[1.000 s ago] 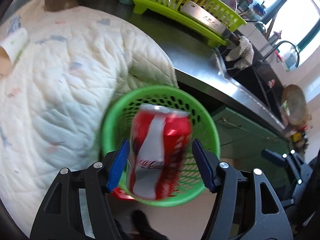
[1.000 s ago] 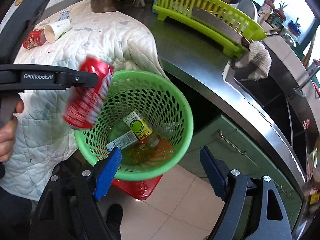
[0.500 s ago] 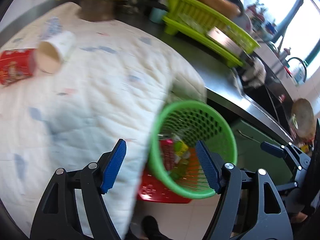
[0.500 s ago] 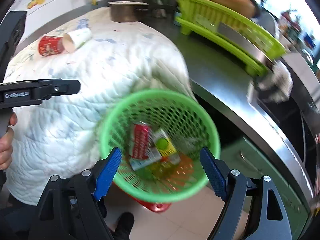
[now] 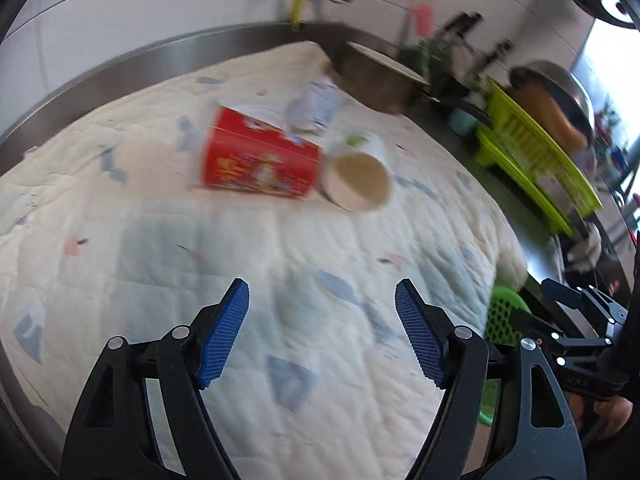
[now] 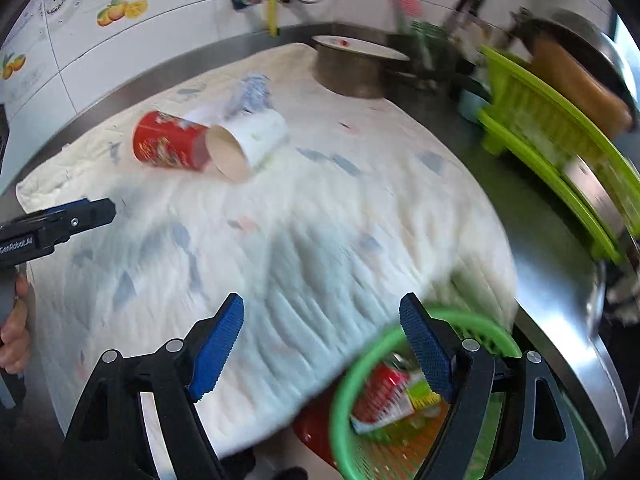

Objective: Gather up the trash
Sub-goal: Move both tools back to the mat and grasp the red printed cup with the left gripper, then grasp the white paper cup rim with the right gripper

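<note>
We hold the left gripper [image 5: 322, 332] above the white quilted cloth [image 5: 280, 264], and its blue pads [image 5: 224, 336] stand wide apart with nothing between them. The right gripper [image 6: 320, 348] is also spread open and empty, near the edge of the same cloth. On the cloth we see a red can [image 5: 258, 160] lying on its side, and a white paper cup [image 5: 358, 180] lies touching it, with the mouth turned toward us. Just behind them there is a crumpled blue-white wrapper [image 5: 314, 106]. In the right wrist view the green basket [image 6: 344, 396] sits below the cloth edge, and inside it we see a red can [image 6: 380, 396] and a yellow-green carton [image 6: 420, 394]. The picture is blurred there, so we cannot tell more. A metal pot [image 6: 352, 66] stands at the far end of the cloth, and a lime dish rack [image 6: 560, 152] is on the steel counter [image 6: 540, 248] to the right
</note>
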